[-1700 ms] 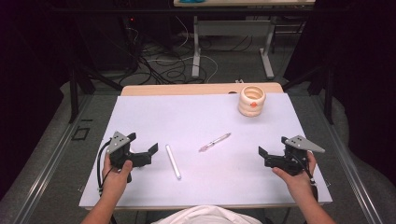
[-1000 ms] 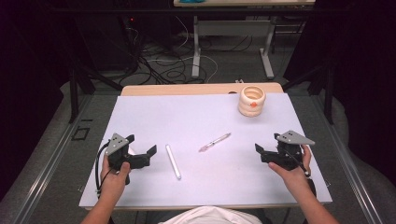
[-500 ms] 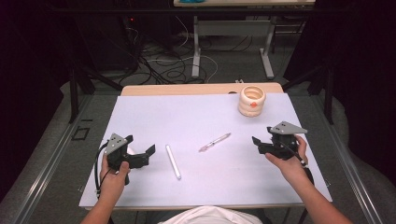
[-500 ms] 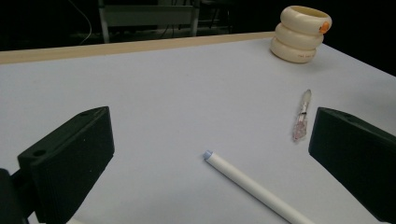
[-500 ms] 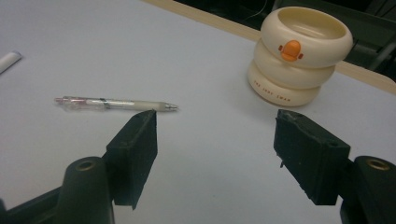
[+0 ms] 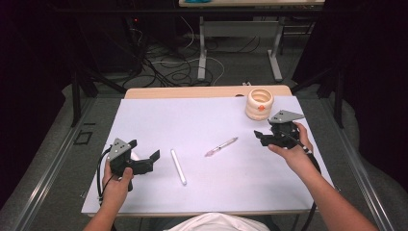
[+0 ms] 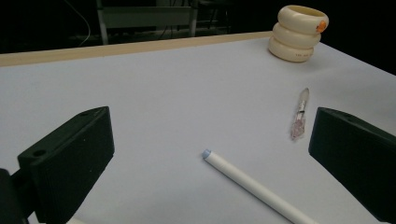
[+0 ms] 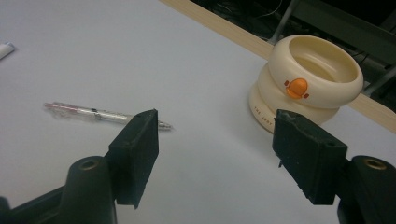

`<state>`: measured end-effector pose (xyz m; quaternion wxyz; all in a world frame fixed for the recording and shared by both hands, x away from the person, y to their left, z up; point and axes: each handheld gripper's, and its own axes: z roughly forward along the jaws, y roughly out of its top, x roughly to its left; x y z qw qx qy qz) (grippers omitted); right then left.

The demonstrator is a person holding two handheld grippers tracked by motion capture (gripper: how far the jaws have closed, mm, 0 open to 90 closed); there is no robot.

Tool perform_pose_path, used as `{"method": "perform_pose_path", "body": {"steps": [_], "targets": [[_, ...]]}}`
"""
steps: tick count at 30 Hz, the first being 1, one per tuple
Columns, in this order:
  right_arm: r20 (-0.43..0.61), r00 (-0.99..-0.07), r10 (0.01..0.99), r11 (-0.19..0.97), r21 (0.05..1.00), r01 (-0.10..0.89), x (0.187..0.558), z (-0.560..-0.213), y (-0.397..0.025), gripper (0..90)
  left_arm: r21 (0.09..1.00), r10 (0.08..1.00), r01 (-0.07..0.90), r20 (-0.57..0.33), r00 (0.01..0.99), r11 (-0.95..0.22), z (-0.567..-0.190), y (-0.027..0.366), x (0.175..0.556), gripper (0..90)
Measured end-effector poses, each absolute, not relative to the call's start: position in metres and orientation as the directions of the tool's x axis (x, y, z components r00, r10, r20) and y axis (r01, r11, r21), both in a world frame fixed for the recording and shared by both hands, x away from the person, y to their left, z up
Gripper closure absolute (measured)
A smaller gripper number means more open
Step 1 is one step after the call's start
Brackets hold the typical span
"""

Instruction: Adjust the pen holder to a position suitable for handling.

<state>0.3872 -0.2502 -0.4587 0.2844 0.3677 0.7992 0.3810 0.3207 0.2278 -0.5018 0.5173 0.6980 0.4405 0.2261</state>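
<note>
the clear pen (image 6: 221, 146) is seen lying flat in the middle of the white desk (image 6: 159, 120), near the cream holder (image 6: 260, 103). it is judged light, thin, stiff and a bit slippery, best pinched across its middle. the right hand-held gripper (image 6: 262, 136) is spread wide near it, holding nothing. the left hand-held gripper (image 6: 144, 161) is spread too, beside the white pen (image 6: 178, 166).

We see left gripper (image 6: 144, 163) near front-left of desk (image 6: 159, 120), fingers spread, white tube (image 6: 178, 166) just beside. Right gripper (image 6: 263, 137) open, between clear pen (image 6: 221, 146) and cream ringed holder (image 6: 260, 103).
</note>
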Motion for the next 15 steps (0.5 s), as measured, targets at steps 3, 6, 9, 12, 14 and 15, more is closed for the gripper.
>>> {"method": "perform_pose_path", "body": {"steps": [3, 6, 9, 12, 14, 15], "targets": [[-0.173, -0.571, 0.802, 0.444, 0.813, 0.377, 0.394, -0.457, -0.248, 31.1, 0.922, 0.850, 0.380, -0.145, 0.507, -0.070, -0.502, 0.228, 0.321, 0.2], [-0.184, -0.576, 0.796, 0.456, 0.809, 0.371, 0.399, -0.455, -0.247, 31.1, 0.921, 0.850, 0.380, -0.129, 0.510, -0.088, -0.502, 0.228, 0.321, 0.2], [-0.228, -0.585, 0.778, 0.500, 0.790, 0.356, 0.409, -0.451, -0.244, 31.1, 0.919, 0.848, 0.385, -0.137, 0.512, -0.084, -0.503, 0.227, 0.321, 0.2], [-0.258, -0.581, 0.772, 0.526, 0.773, 0.355, 0.416, -0.446, -0.242, 31.1, 0.920, 0.848, 0.382, -0.128, 0.514, -0.093, -0.503, 0.227, 0.321, 0.2], [-0.276, -0.586, 0.762, 0.546, 0.761, 0.351, 0.422, -0.442, -0.241, 31.1, 0.919, 0.850, 0.384, -0.131, 0.511, -0.090, -0.503, 0.228, 0.320, 0.2], [-0.286, -0.589, 0.756, 0.555, 0.757, 0.345, 0.425, -0.440, -0.240, 31.1, 0.918, 0.849, 0.386, -0.135, 0.511, -0.087, -0.503, 0.228, 0.320, 0.2]]}}
